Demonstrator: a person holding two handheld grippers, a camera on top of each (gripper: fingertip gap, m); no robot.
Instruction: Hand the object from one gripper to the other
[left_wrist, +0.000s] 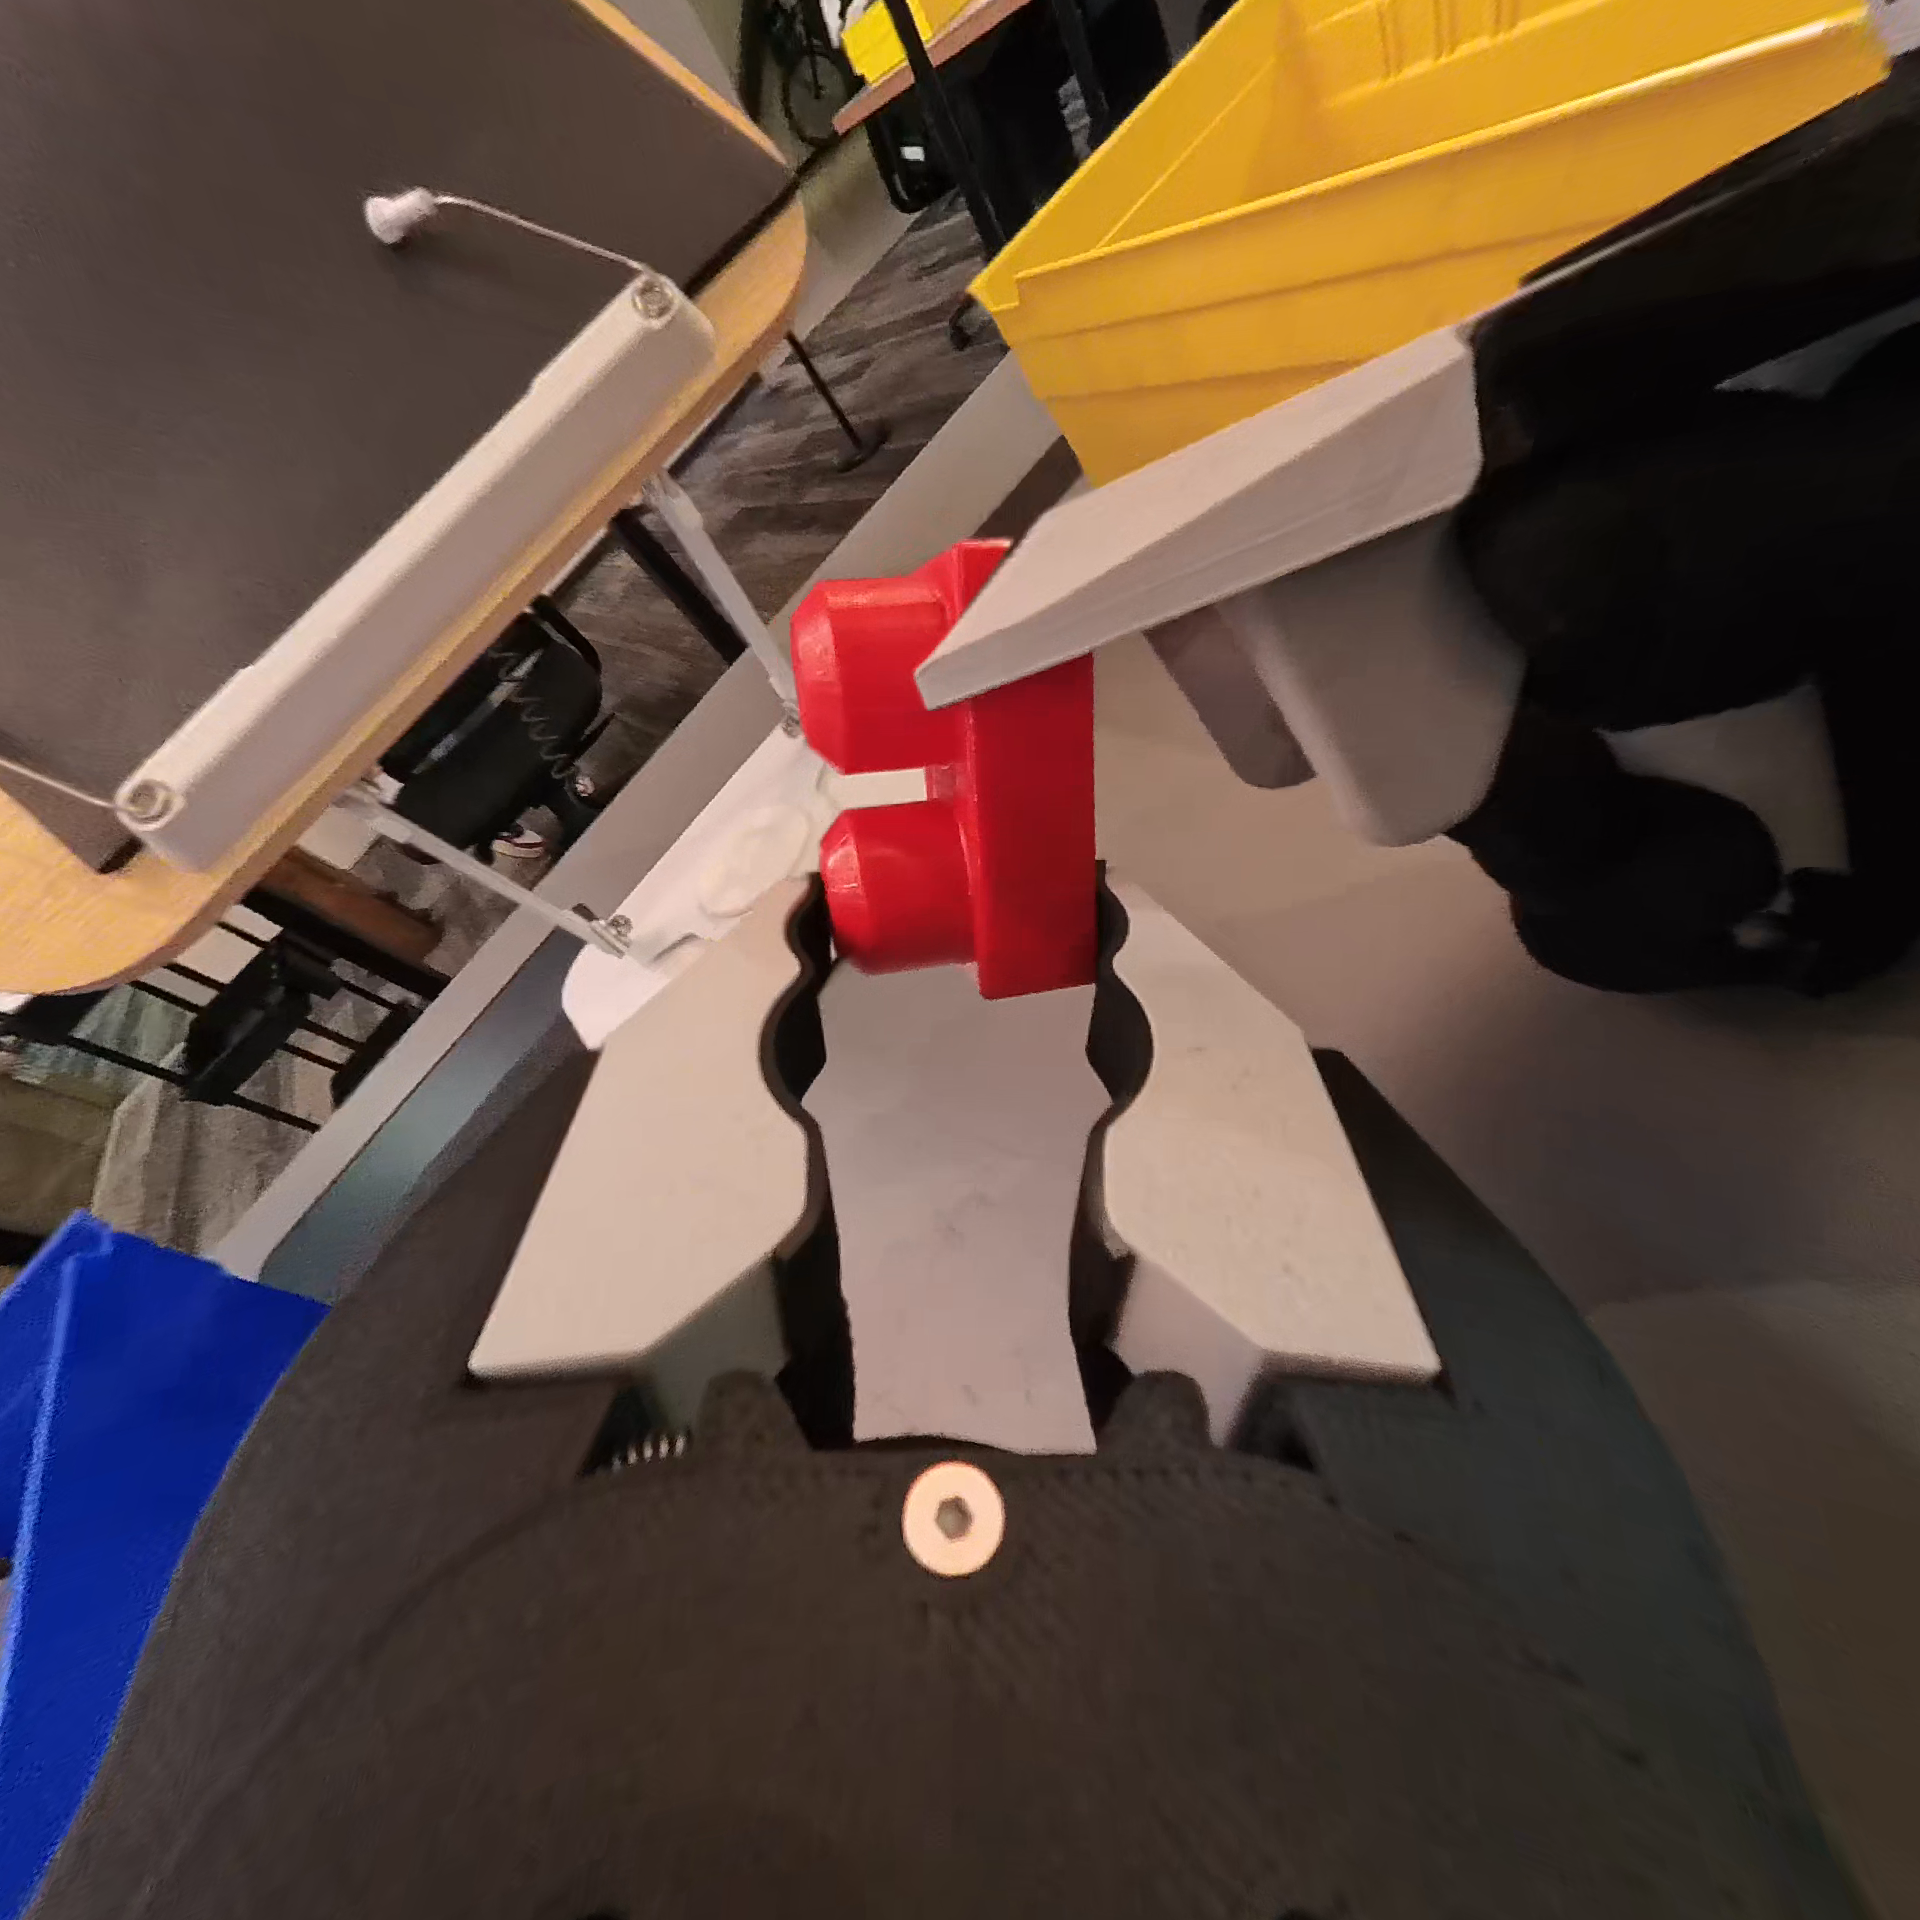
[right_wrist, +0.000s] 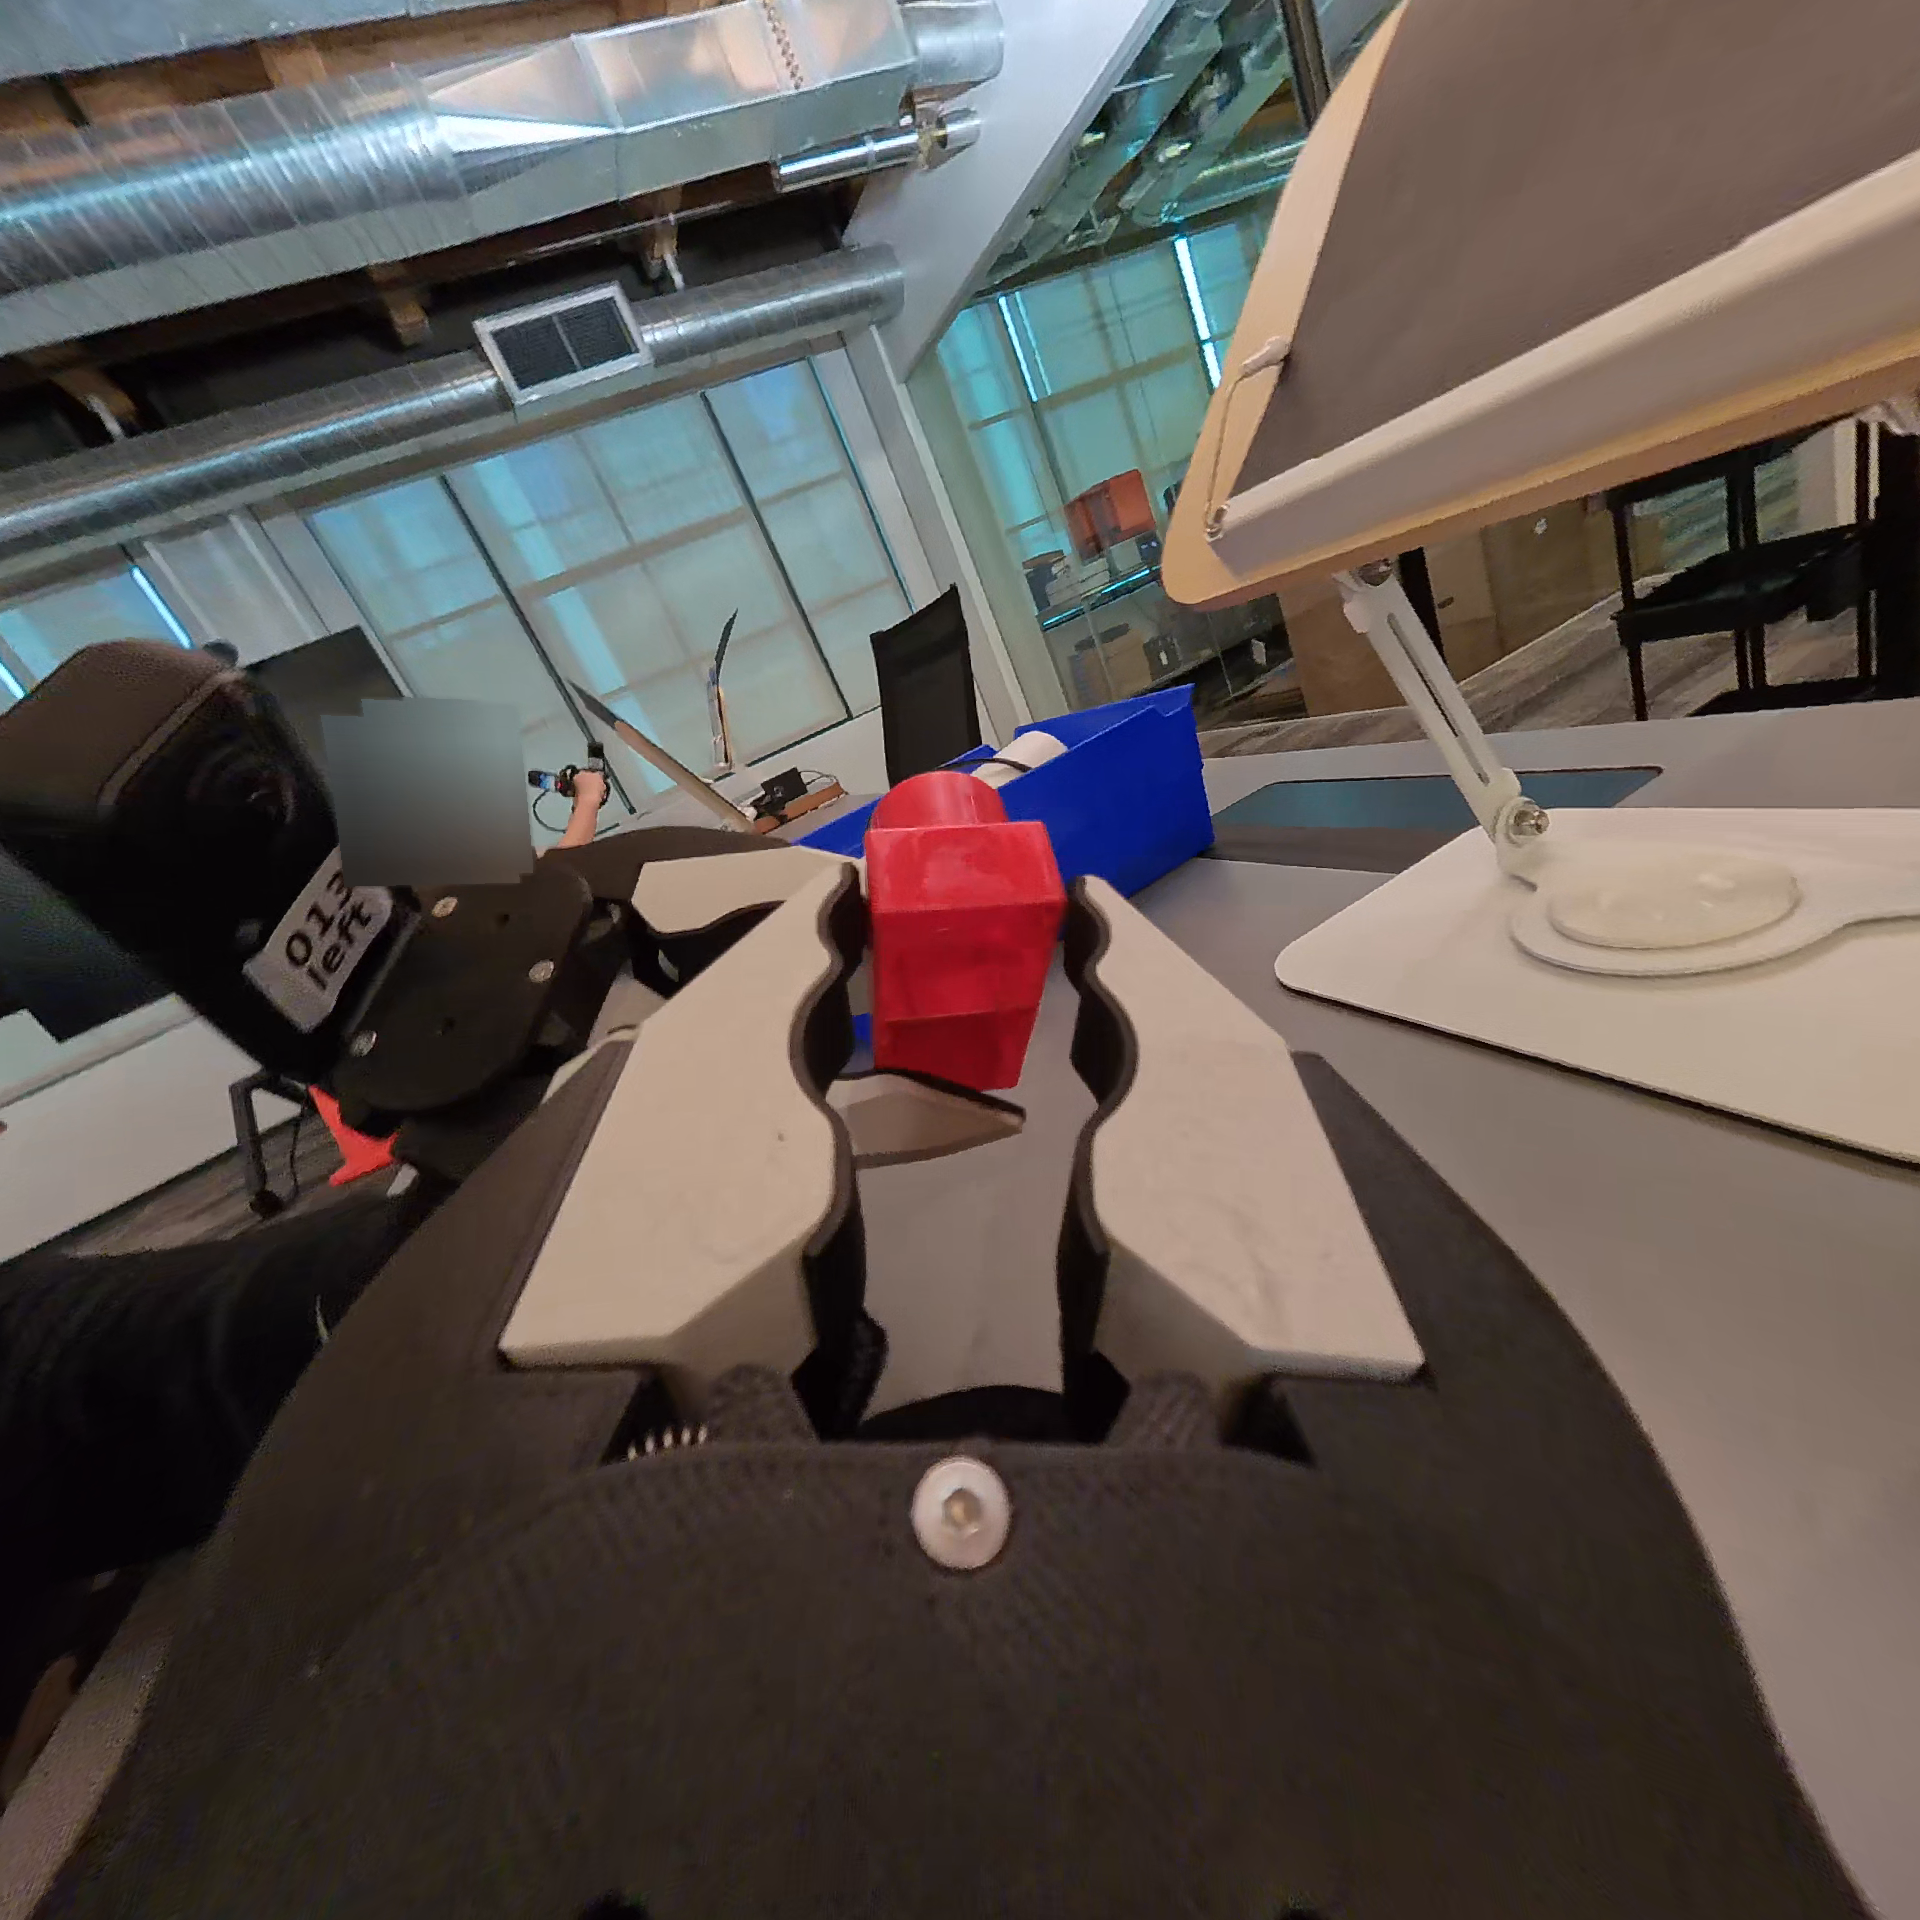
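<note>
the red block sits in the air between both grippers. left gripper: fingers partly open, tips clamping the block's lower end. right gripper: fingers flank the block; contact appears close but is unclear.

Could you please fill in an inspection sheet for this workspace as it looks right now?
Surface: grey table, mostly bare.
Job's things: red block, held off the table between both grippers.
Clutter: blue bin, yellow bin, tilted board on a white stand base.
Grippers: left gripper shut on the red block; right gripper flanks its other end, contact cannot be told.
Cables: nothing seen on the table.
Surroundings: large windows, ceiling ducts, other desks behind.
</note>
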